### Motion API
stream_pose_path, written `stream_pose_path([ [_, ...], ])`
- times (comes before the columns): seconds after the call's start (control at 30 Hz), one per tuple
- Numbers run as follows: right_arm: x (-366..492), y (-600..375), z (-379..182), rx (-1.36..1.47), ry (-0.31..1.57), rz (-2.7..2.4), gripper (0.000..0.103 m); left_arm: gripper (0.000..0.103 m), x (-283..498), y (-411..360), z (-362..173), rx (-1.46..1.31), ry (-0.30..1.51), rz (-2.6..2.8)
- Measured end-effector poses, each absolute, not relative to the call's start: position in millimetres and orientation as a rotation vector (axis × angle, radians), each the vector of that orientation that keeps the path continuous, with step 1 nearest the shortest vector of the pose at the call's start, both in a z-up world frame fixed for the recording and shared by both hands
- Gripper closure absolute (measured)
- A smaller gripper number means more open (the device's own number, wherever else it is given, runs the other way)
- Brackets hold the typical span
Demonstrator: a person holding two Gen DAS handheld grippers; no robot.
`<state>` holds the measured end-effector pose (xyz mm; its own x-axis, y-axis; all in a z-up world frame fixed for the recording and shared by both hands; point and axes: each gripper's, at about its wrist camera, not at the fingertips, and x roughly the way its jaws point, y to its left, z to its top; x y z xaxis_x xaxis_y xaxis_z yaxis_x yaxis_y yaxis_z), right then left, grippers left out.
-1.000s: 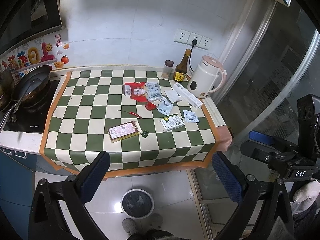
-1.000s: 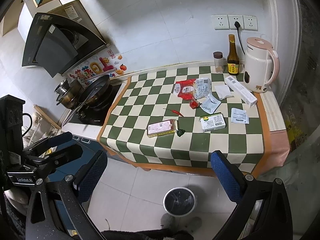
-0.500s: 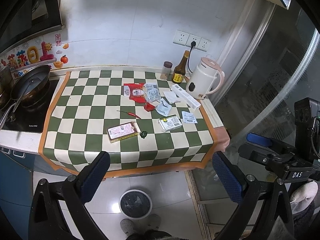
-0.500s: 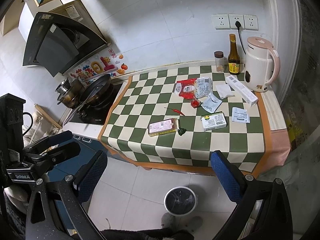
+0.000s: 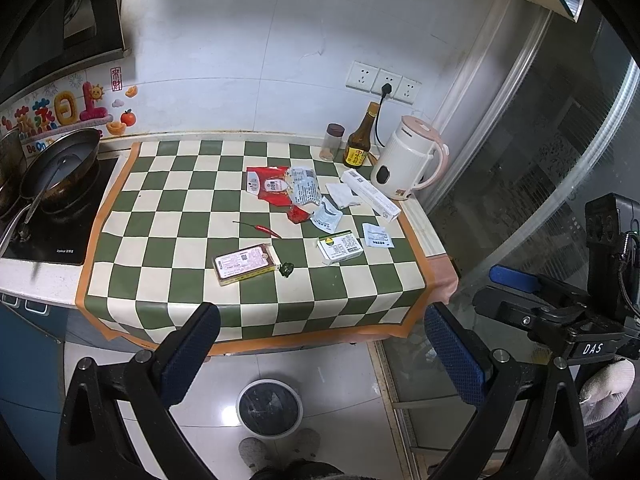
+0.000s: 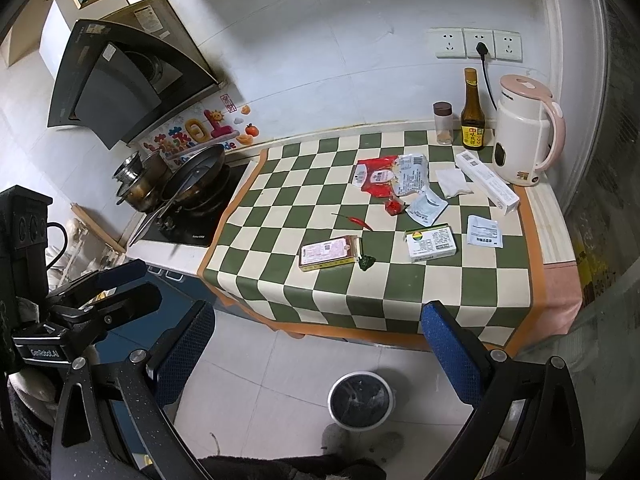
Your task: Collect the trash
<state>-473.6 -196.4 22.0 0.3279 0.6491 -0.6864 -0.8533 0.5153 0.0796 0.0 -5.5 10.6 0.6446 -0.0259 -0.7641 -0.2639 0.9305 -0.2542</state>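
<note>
- our left gripper [image 5: 320, 354] hung above the floor short of the counter, fingers spread wide and grasping nothing.
- our right gripper [image 6: 318, 350] was held the same way, fingers released and empty; it also showed at the right edge of the left view.
- below us, on the tiled floor near the counter's front edge, stood the round trash bin [image 5: 269, 408] with a dark liner.
- the checkered cloth [image 5: 168, 240] covered the counter, and all the trash lay on it, well apart from both grippers.
- nearest the front lay a pink flat box [image 5: 245, 264] with a small green scrap [image 5: 286, 268] just beside its right end.
- to the right sat a white and green box [image 5: 340, 247] and a small white sachet [image 5: 377, 235].
- a red chili [image 5: 264, 229] lay near the middle of the cloth.
- further back were a torn white packet [image 5: 326, 218], a red wrapper [image 5: 269, 185] touching a clear printed bag [image 5: 305, 186], a crumpled tissue [image 5: 342, 194] and a long white box [image 5: 370, 194].
- at the back right stood a kettle [image 5: 404, 158], a brown bottle [image 5: 358, 144] and a spice jar [image 5: 332, 142].
- a wok [image 5: 60, 168] sat on the stove at far left.
</note>
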Motion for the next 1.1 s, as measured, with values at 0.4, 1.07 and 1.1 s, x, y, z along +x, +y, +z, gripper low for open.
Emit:
stream_pose_path([
  [0.4,-477.7,-188.0,19.6,-0.327,0.736,1.009,0.0,0.0,-0.3,-7.6,9.5,-0.364,0.867,0.134],
  [1.07,-475.7,-187.0,17.1,-0.311,0.734,1.005,0.0,0.0,10.0,-7.4,3.7,-0.369,0.879,0.109],
  [1.1,-474.7,-186.2,16.6,-0.298,0.732,0.993,0.0,0.0,10.1,-6.4,3.5,-0.362,0.878,0.12],
])
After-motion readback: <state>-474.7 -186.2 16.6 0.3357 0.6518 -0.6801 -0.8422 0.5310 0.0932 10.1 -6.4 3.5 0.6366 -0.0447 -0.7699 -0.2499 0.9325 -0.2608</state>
